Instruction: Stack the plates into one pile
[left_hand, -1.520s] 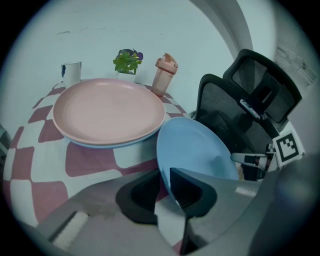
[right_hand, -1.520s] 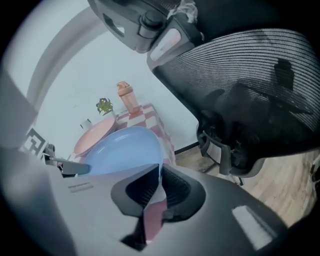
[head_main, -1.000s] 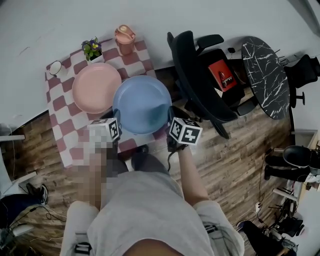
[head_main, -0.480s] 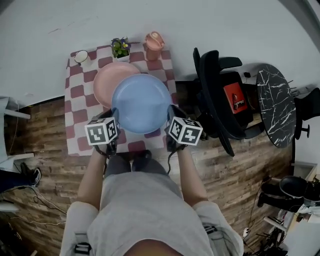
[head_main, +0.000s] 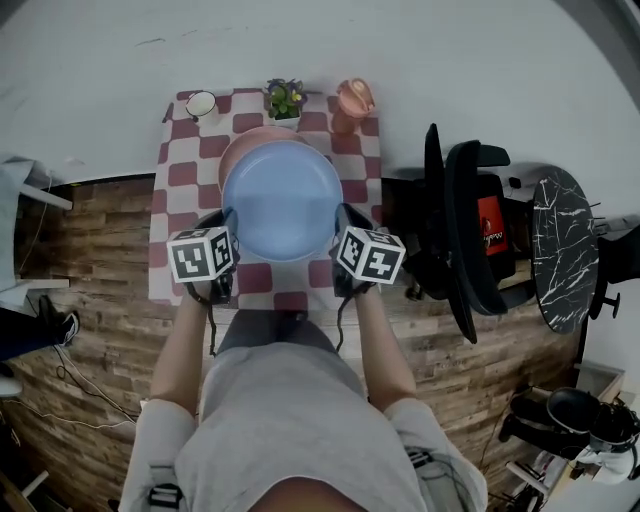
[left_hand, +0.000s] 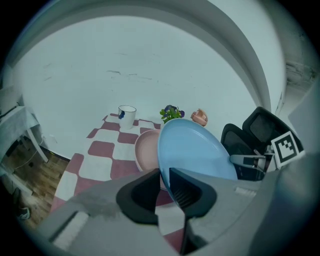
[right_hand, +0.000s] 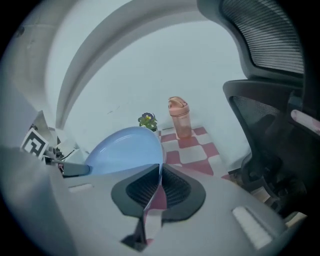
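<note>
Two grips carry the blue plate (head_main: 282, 200): left claw (head_main: 228, 222) and right claw (head_main: 338, 222) clench opposite rims, over the pink plate (head_main: 250, 137) on the desk (head_main: 172, 205). Placing seems next: lower it centred, then release.

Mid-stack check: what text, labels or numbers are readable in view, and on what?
The red item on the chair: pale print, too blurred to read.
The left cube and right cube: square marker patterns, no letters.
The blue plate, mug, bottle: no print visible.
</note>
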